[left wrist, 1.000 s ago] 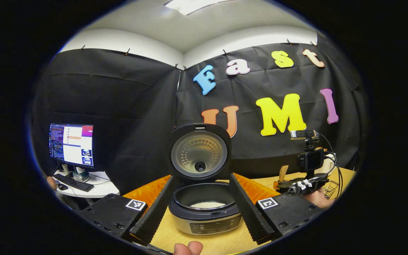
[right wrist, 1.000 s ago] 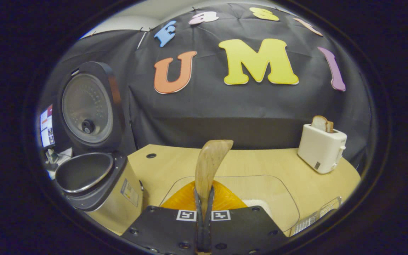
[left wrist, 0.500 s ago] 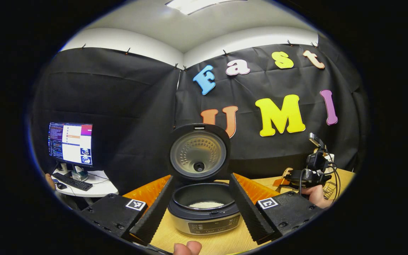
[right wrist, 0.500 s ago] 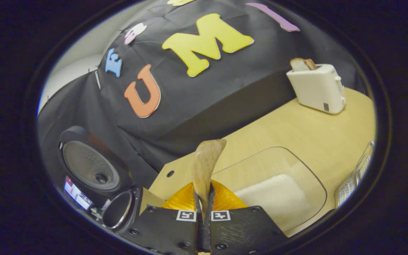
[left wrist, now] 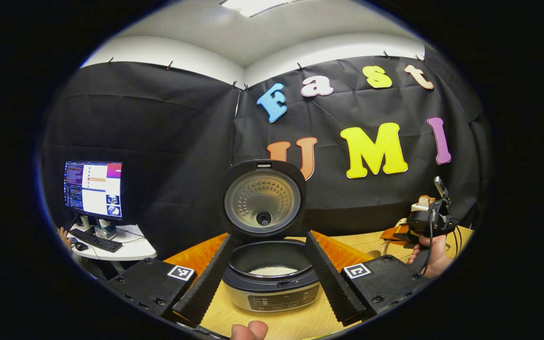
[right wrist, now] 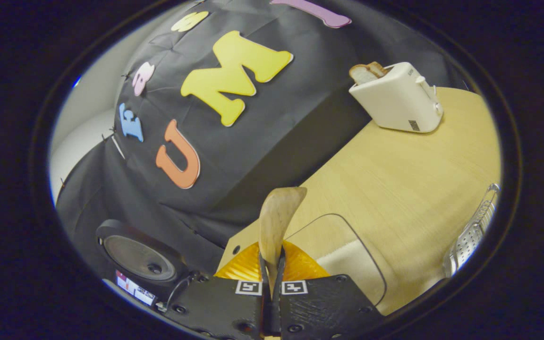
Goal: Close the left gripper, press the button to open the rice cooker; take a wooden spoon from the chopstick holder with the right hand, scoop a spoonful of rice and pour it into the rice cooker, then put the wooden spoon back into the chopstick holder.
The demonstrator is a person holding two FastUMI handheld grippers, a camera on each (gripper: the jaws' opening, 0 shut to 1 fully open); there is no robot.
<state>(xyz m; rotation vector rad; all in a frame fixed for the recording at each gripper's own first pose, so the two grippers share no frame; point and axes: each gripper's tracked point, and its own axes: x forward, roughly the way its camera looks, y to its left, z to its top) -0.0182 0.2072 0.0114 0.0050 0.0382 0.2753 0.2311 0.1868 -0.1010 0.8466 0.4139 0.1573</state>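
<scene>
Left hand-held gripper [left wrist: 266, 278] first: I hold it low at the near edge of the table [left wrist: 272, 326], its two fingers spread wide apart with nothing between them, framing the rice cooker [left wrist: 269, 278]. That cooker stands open, its lid [left wrist: 263, 198] upright at the far side, and a small patch of white rice [left wrist: 272, 270] lies in the bottom of the pot. Far off at the left a monitor [left wrist: 93, 189] glows on a side desk.

Moving right, the right hand-held gripper [right wrist: 272, 283] is clamped tight on the wooden spoon [right wrist: 276, 222], both fingers pressing the handle so the bowl sticks out ahead. I have this hand rolled over, so the table slopes across the right gripper view. Below the spoon lie an orange mat [right wrist: 246, 267] and a clear tray [right wrist: 347, 255] holding white rice. At the far right corner of the table stands a white toaster [right wrist: 402, 101] with bread in it, and at the right edge I see the perforated metal chopstick holder [right wrist: 472, 233].

By my judgement the pour is done, since rice sits in the pot, and I am on the return leg. Next I need to swing right, stand the spoon upright over the holder, lower it inside, then let go.
</scene>
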